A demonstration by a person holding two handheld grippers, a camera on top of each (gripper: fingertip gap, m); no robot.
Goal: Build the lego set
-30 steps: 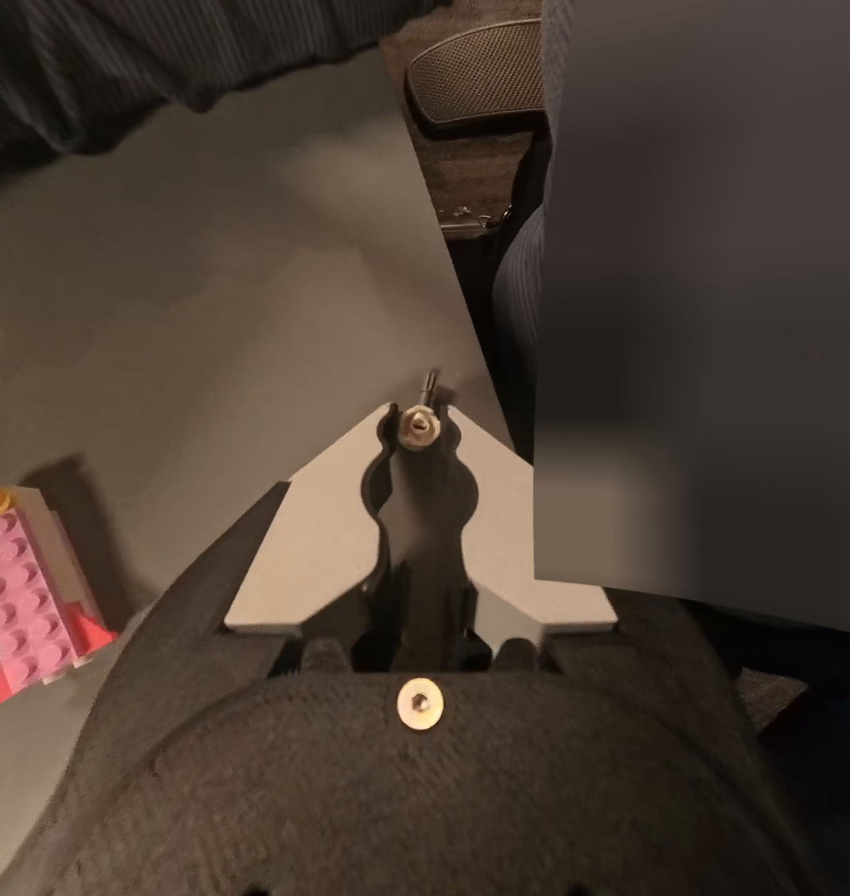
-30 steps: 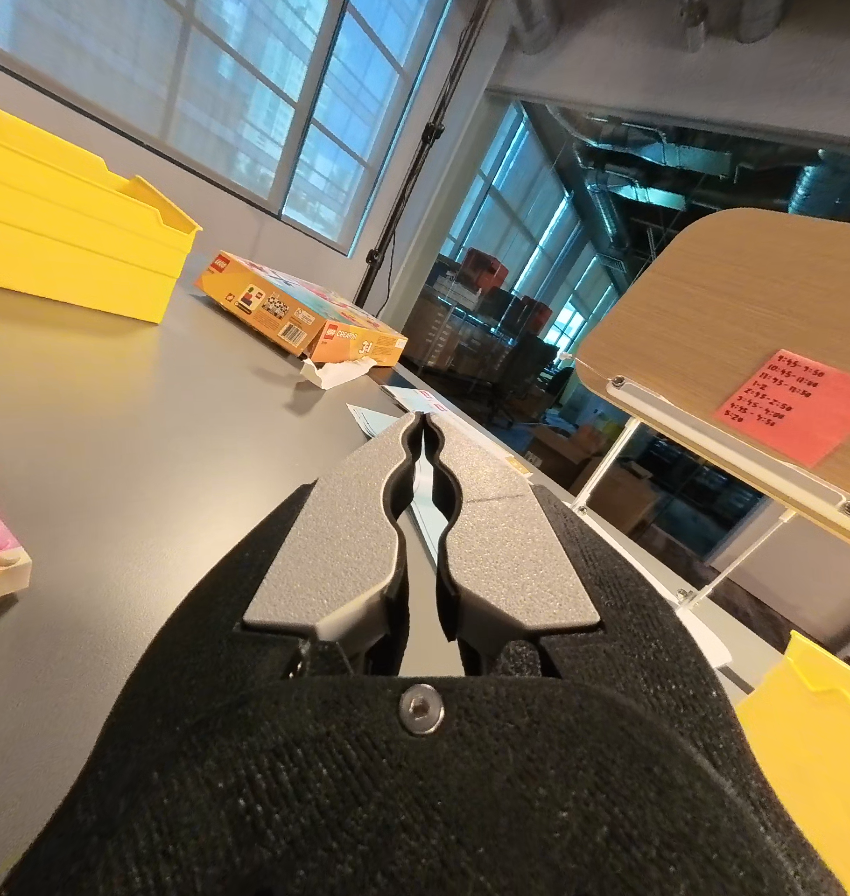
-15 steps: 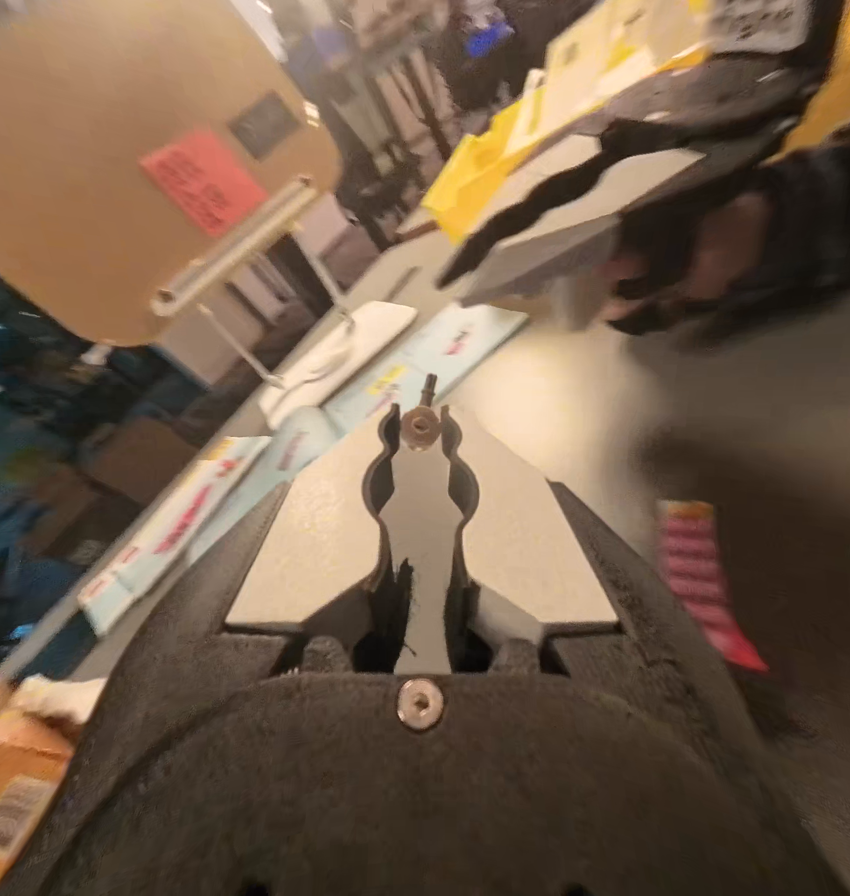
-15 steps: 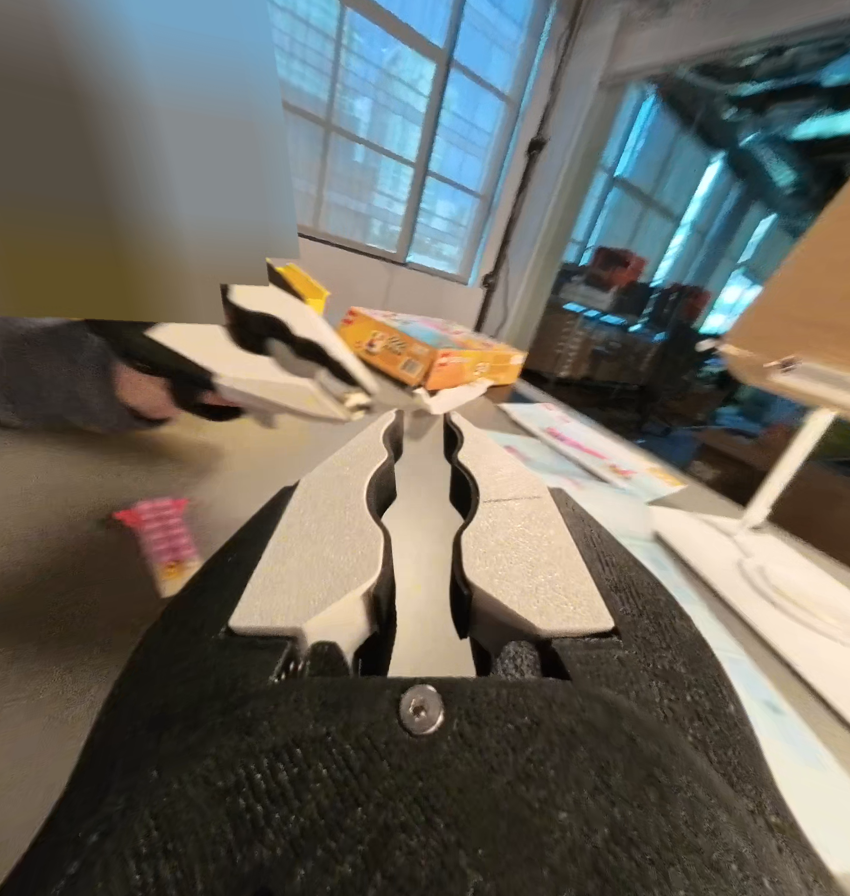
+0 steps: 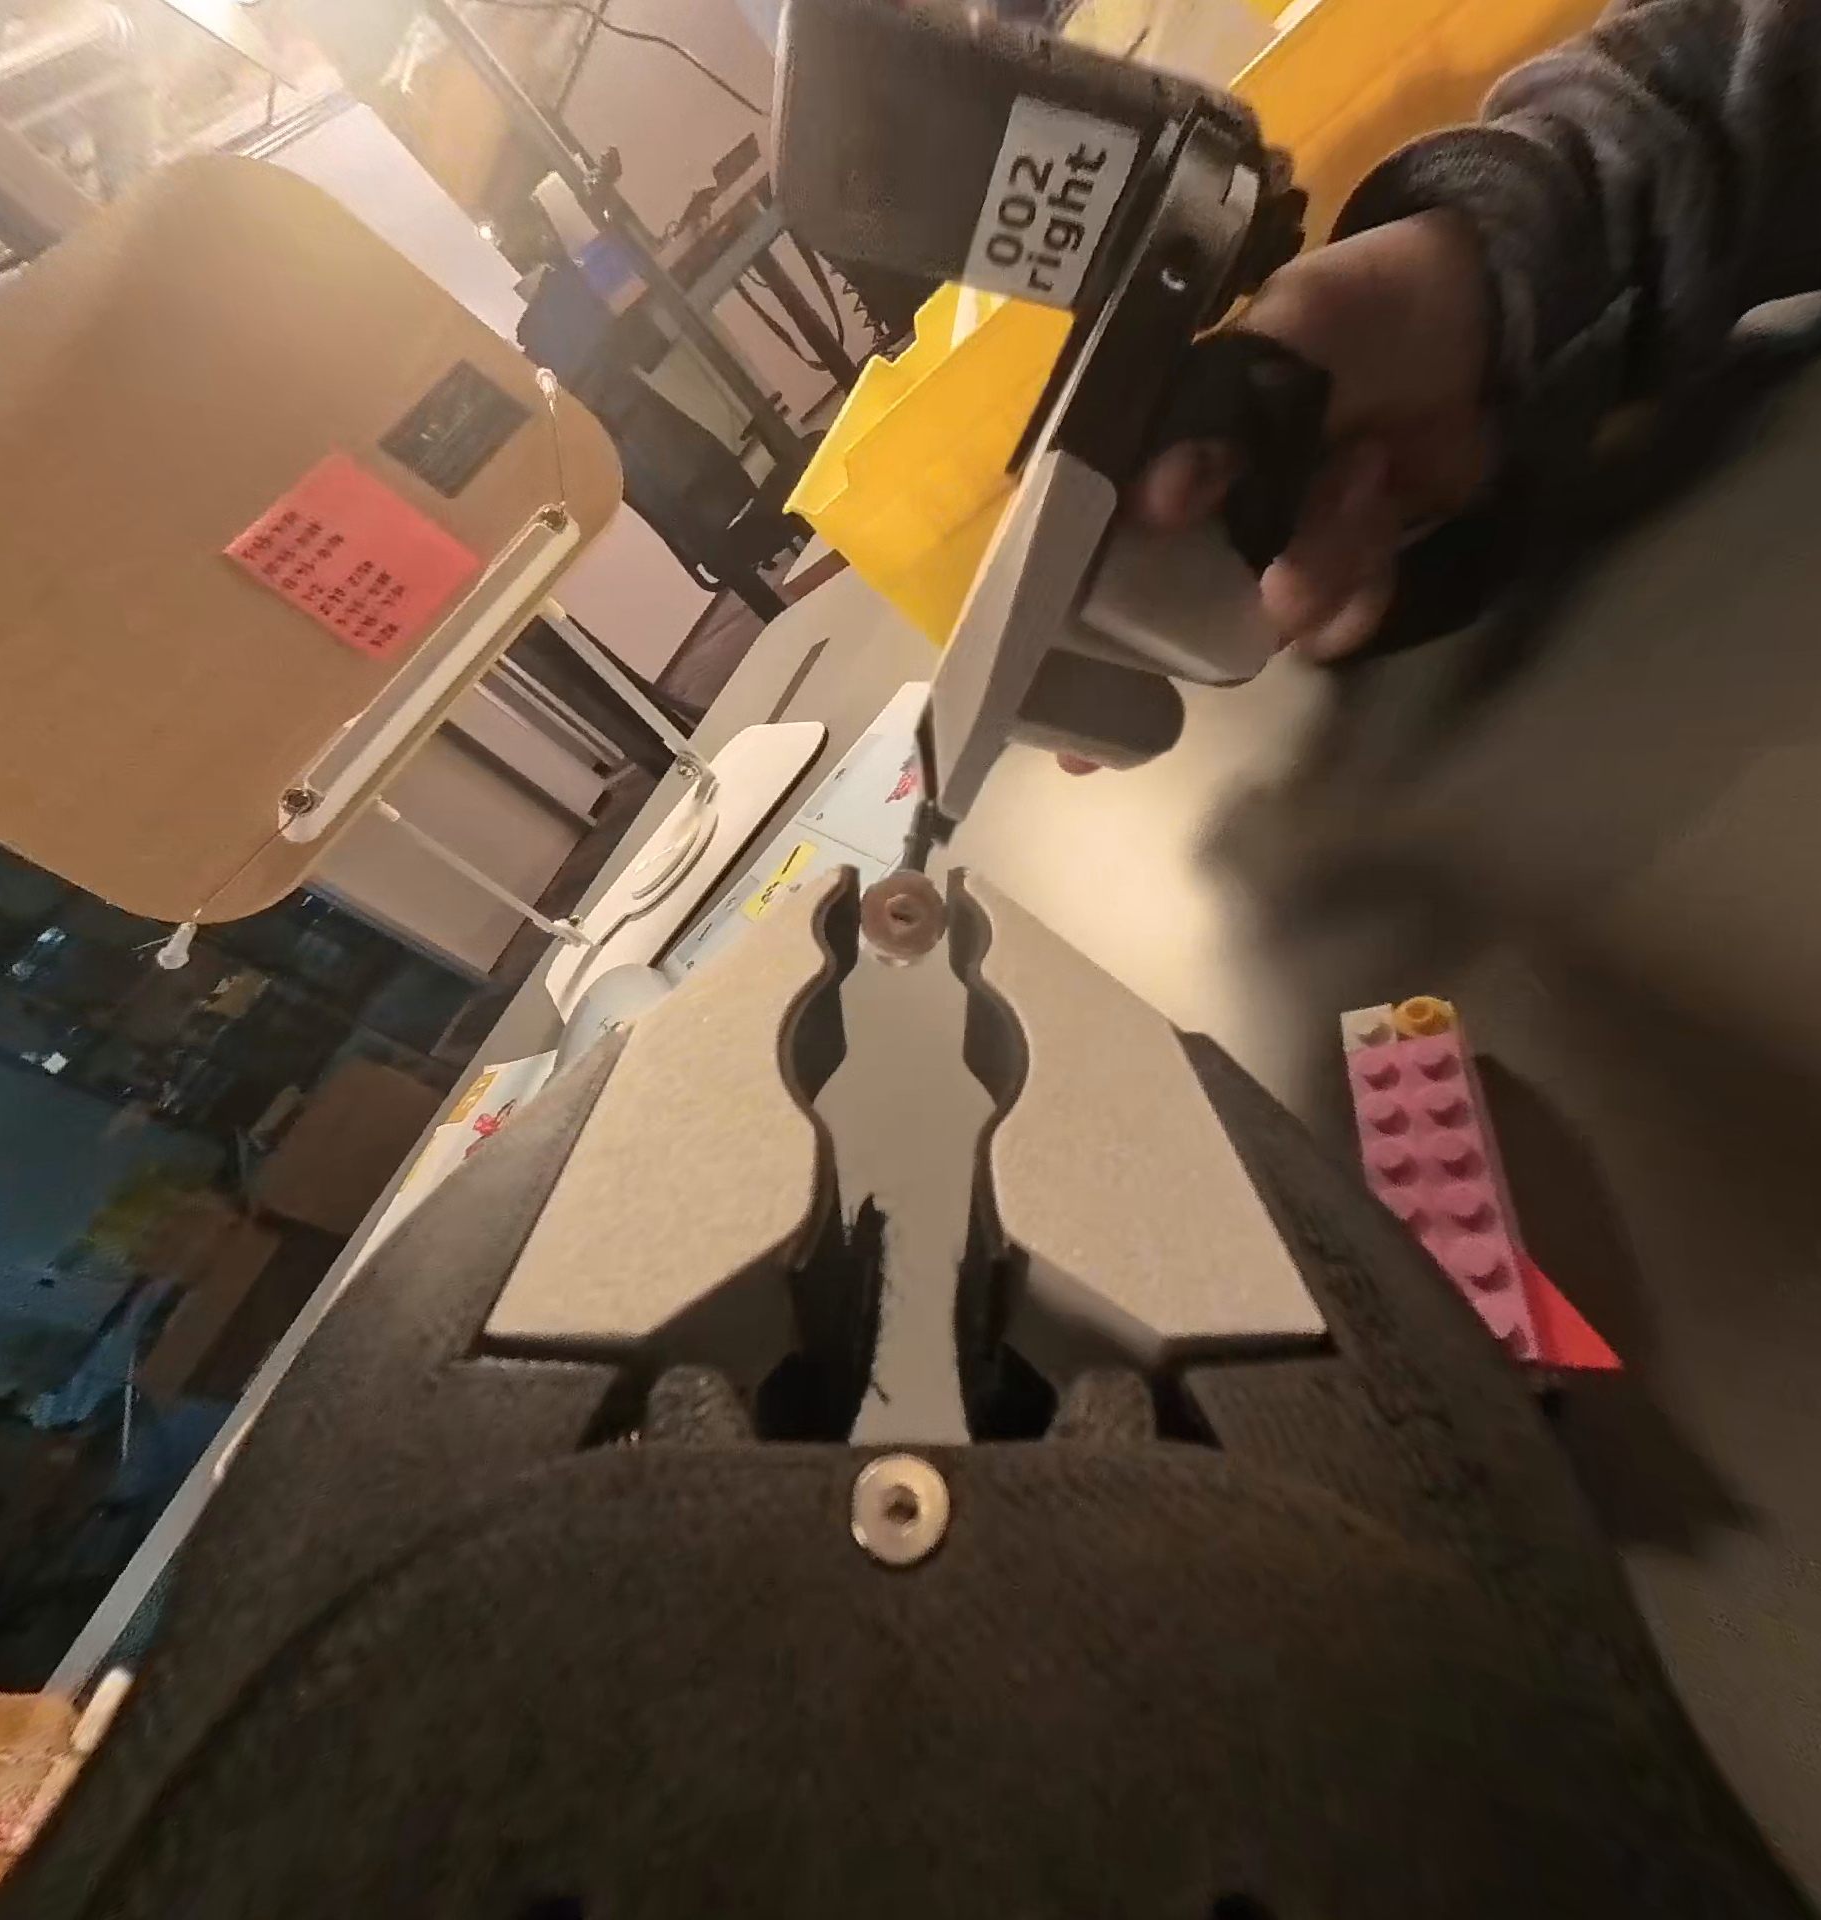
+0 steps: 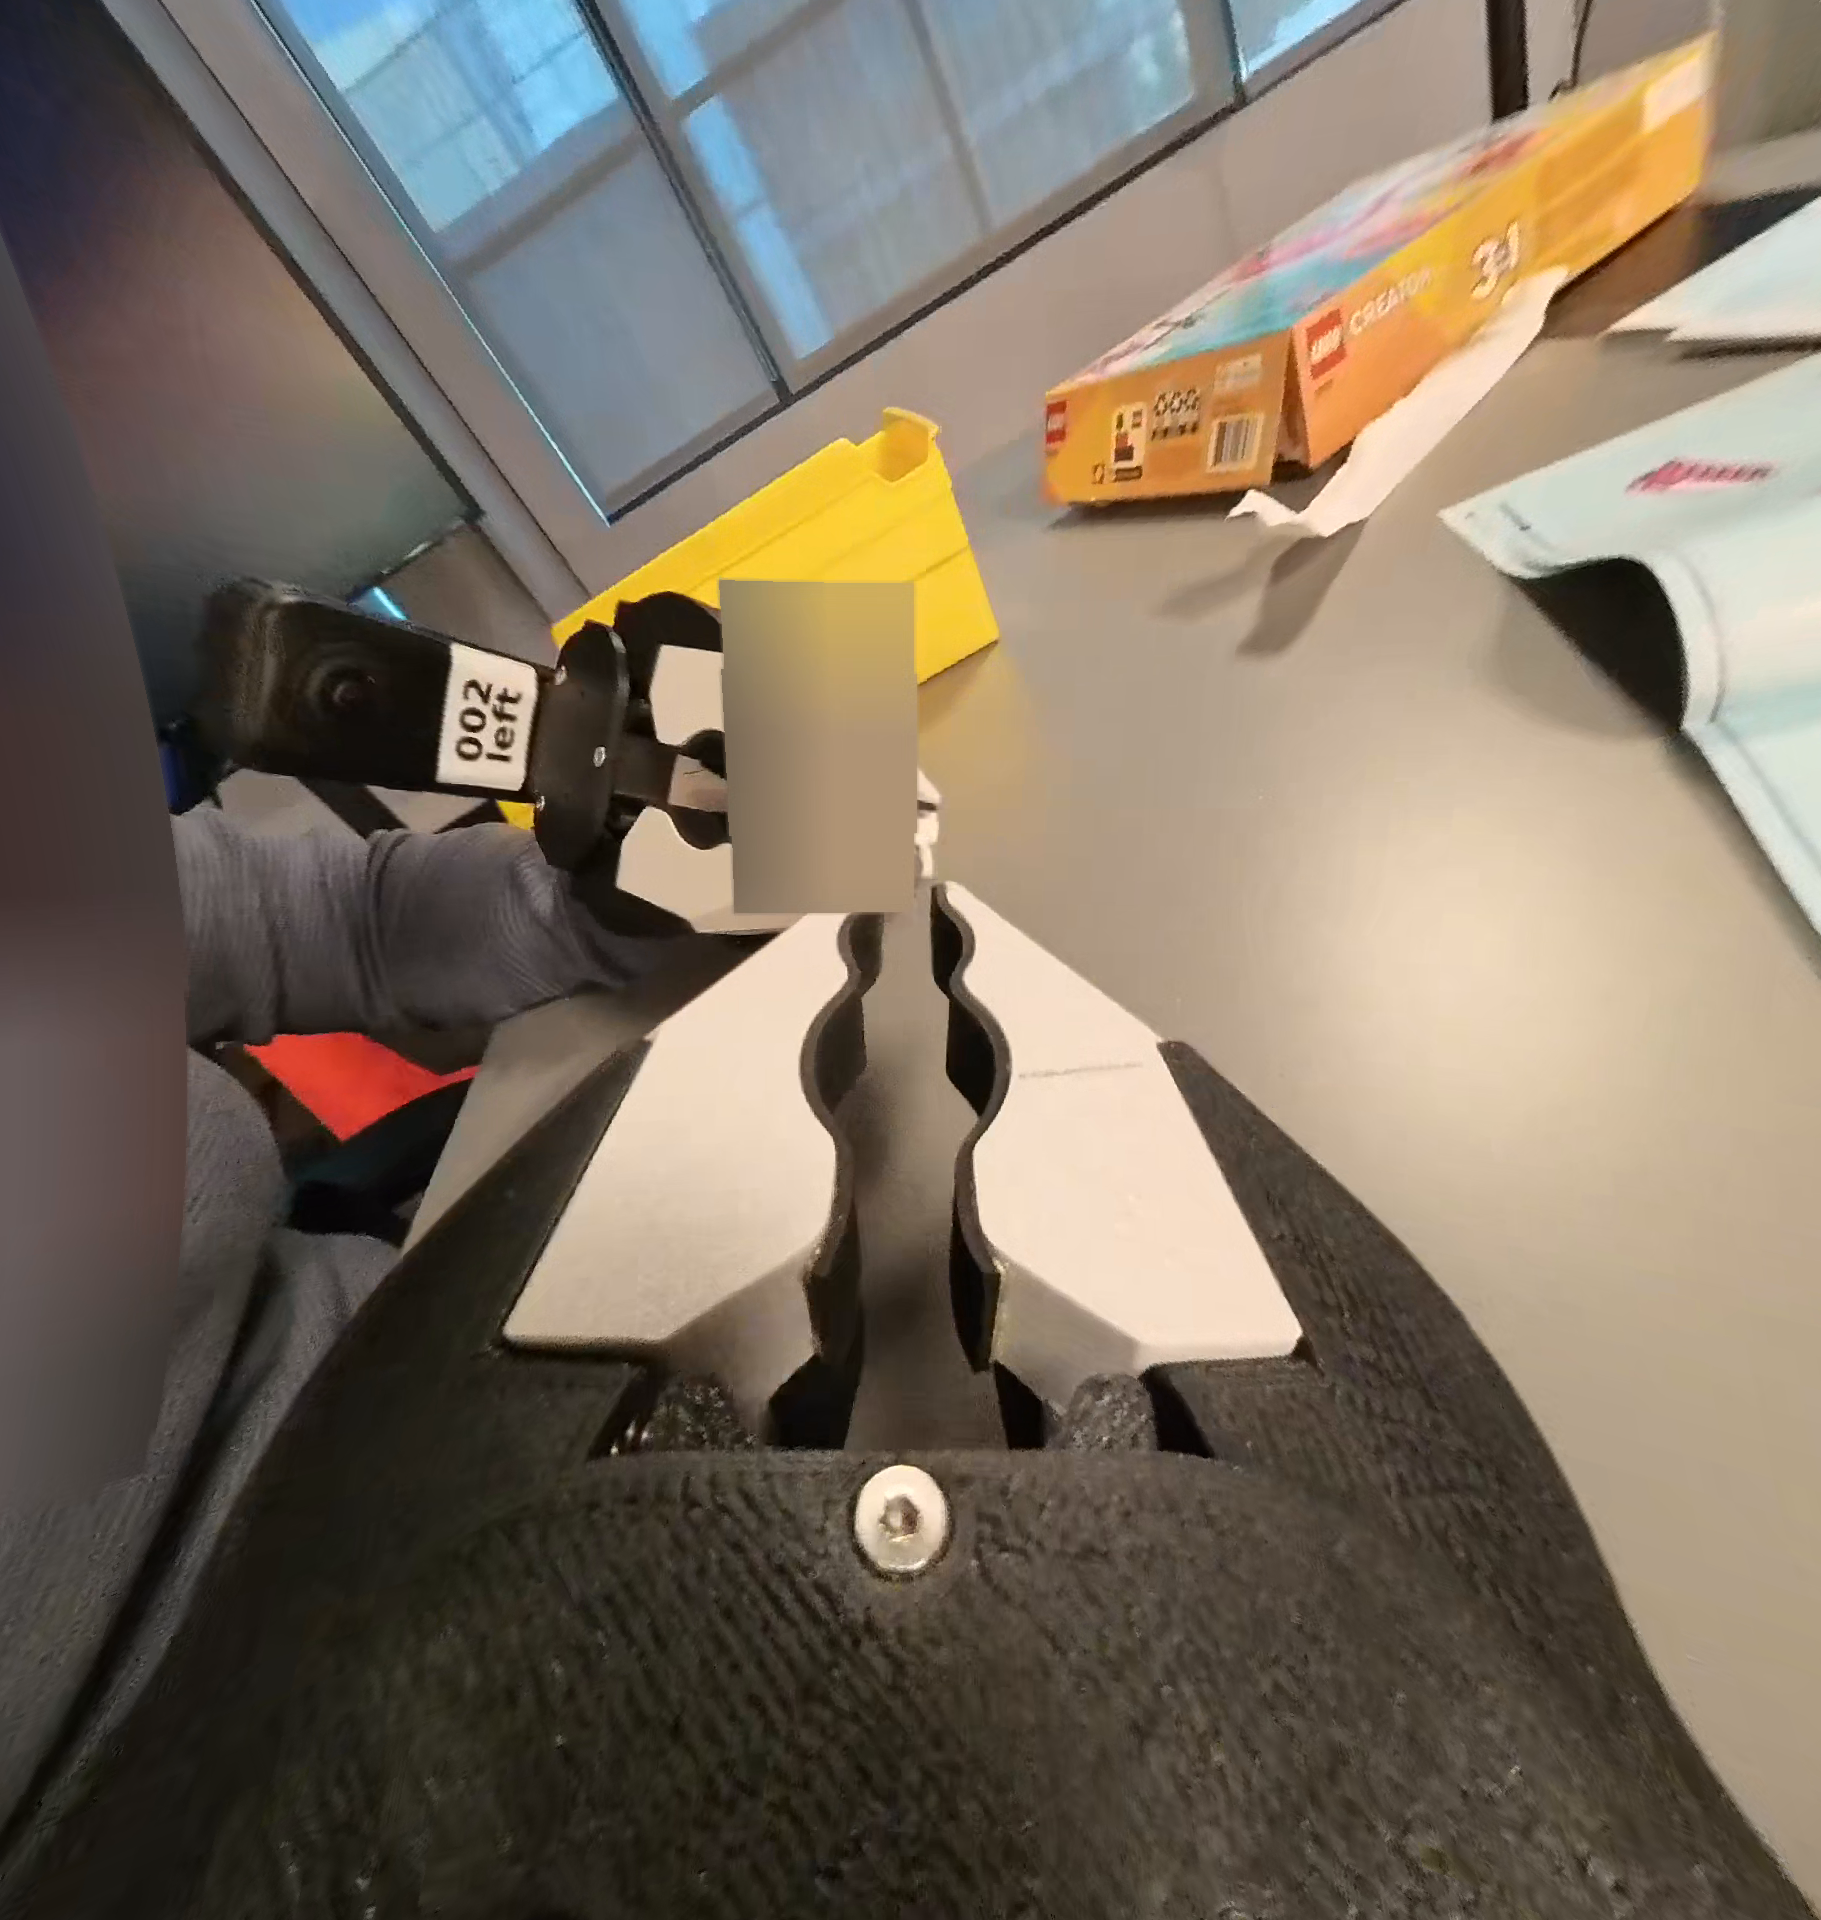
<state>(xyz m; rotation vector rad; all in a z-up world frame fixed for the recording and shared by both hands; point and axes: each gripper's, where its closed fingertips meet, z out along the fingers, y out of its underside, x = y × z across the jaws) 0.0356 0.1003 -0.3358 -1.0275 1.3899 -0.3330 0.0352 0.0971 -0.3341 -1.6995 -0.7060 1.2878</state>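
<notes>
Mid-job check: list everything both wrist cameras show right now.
Table: one, grey, under everything.
Brick build: one, pink with red and yellow bits, on the table right of the left tool.
Yellow bins: at least two, at the table's far edge and by the window.
Toy box: one, orange, near the window.
Booklets: several, pale blue, on the table.
Wooden board: one, with a red note, on a white stand.
Round piece: one, tan, between the left tool's tips.
Left tool: grips the round piece.
Right tool: tips near that piece; grasp unclear.
</notes>
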